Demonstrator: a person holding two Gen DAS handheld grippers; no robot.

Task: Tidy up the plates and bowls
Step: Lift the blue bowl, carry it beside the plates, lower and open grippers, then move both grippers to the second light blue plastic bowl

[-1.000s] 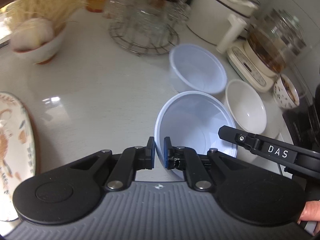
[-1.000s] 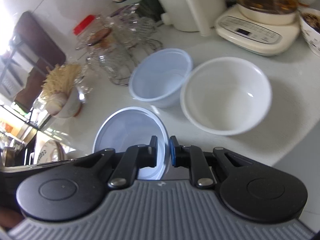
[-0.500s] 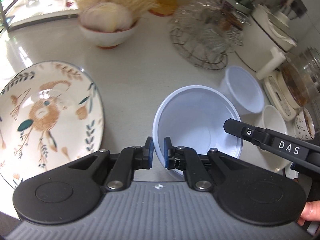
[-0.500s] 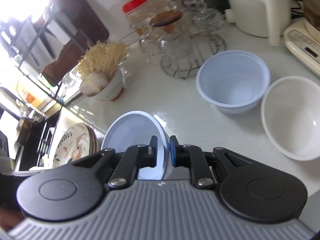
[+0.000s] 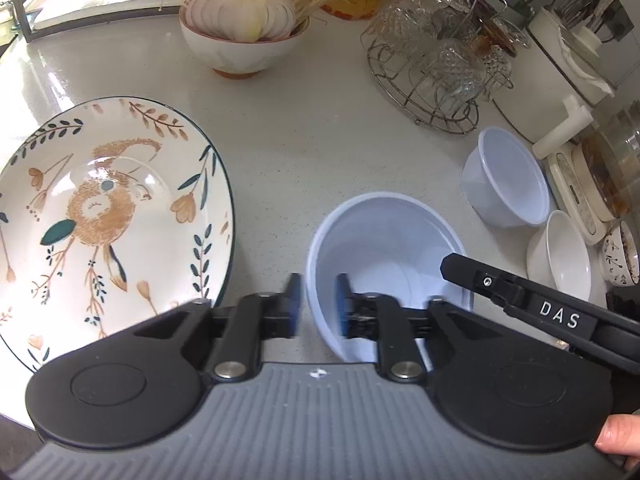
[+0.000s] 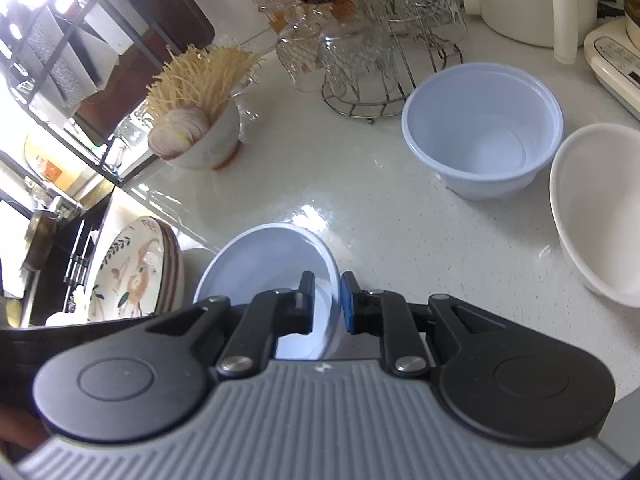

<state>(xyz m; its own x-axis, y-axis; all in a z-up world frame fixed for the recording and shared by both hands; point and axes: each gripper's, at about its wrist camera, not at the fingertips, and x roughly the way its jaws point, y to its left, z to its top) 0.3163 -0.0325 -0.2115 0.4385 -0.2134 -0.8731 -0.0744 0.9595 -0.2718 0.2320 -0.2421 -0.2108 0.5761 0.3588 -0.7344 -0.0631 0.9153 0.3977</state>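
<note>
A pale blue plastic bowl is held by both grippers. My left gripper is shut on its near-left rim. My right gripper is shut on its right rim, and the bowl shows in the right wrist view. The right gripper's finger reaches over the bowl in the left wrist view. A painted plate lies left of the bowl; it tops a small stack. A second blue bowl and a white bowl stand at the right.
A bowl of onion and noodles stands at the back. A wire rack of glasses is behind the blue bowls. A white cooker, a kettle base and a small patterned bowl line the right side.
Both grippers have carried the blue bowl leftward, away from the other two bowls and up beside the painted plate. The grip on the rim is unchanged.
</note>
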